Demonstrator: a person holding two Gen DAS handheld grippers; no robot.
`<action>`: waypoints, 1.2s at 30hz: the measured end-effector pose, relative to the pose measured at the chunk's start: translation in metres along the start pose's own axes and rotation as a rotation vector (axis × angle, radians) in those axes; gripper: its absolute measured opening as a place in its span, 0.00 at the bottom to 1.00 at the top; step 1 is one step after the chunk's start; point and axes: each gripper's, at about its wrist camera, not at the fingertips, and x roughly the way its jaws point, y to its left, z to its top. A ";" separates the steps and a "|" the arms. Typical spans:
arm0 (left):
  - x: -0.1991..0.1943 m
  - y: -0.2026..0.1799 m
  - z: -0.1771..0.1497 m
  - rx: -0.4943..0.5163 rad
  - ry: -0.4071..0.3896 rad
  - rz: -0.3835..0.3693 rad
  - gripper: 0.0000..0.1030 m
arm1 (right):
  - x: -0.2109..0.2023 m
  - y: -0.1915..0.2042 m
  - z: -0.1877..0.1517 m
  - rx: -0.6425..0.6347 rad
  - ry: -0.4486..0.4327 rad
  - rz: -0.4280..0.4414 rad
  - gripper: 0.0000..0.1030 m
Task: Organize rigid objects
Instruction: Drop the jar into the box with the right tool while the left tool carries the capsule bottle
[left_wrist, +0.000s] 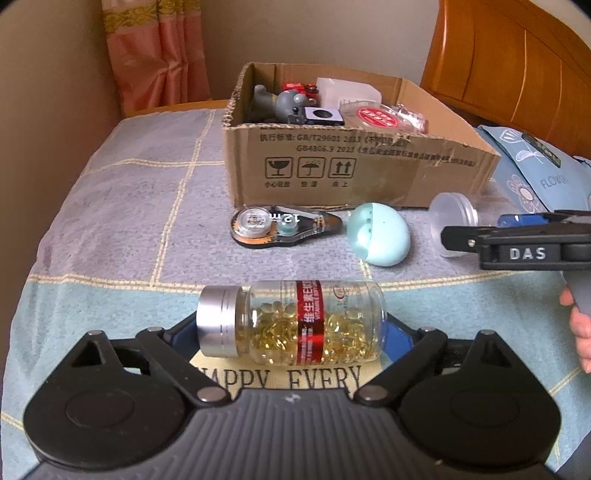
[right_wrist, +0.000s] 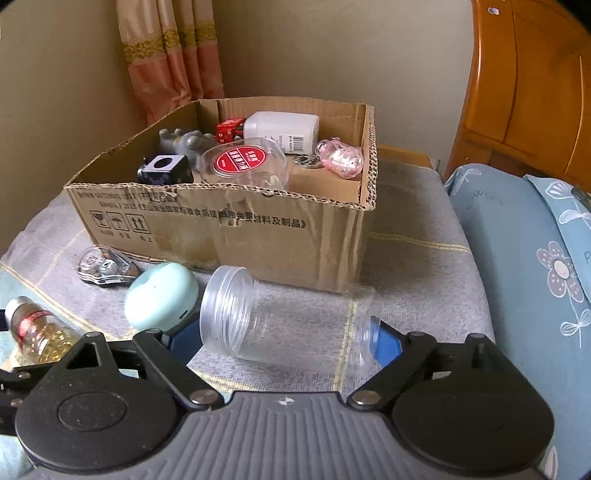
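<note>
Two tongs, two bottles, one box on the bed.

Left wrist view: the left tongs (left_wrist: 291, 328) are clamped on a pill bottle (left_wrist: 291, 321) lying on its side, silver cap to the left. Past it on the blanket (left_wrist: 129, 206) lie a tape roller (left_wrist: 280, 225) and a round blue-green case (left_wrist: 380, 236), both just in front of the cardboard box (left_wrist: 354, 166). The right tongs (left_wrist: 458, 236) reach in from the right by a clear jar (left_wrist: 454, 218).
Right wrist view: the right tongs (right_wrist: 286, 336) are clamped on the clear jar (right_wrist: 288, 317), which lies on its side, open mouth to the left. The cardboard box (right_wrist: 258, 229) sits just behind, holding toys, a white bottle (right_wrist: 282, 131) and a red-topped tub (right_wrist: 243, 164).
</note>
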 end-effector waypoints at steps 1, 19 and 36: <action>0.000 0.001 0.000 0.003 0.001 0.002 0.91 | -0.001 0.000 0.000 0.001 0.005 0.002 0.91; -0.039 0.019 0.046 0.167 -0.002 -0.084 0.91 | -0.049 0.004 0.029 -0.078 -0.031 0.055 0.91; -0.035 0.010 0.183 0.220 -0.098 -0.082 0.91 | -0.035 0.006 0.129 -0.132 -0.111 0.101 0.91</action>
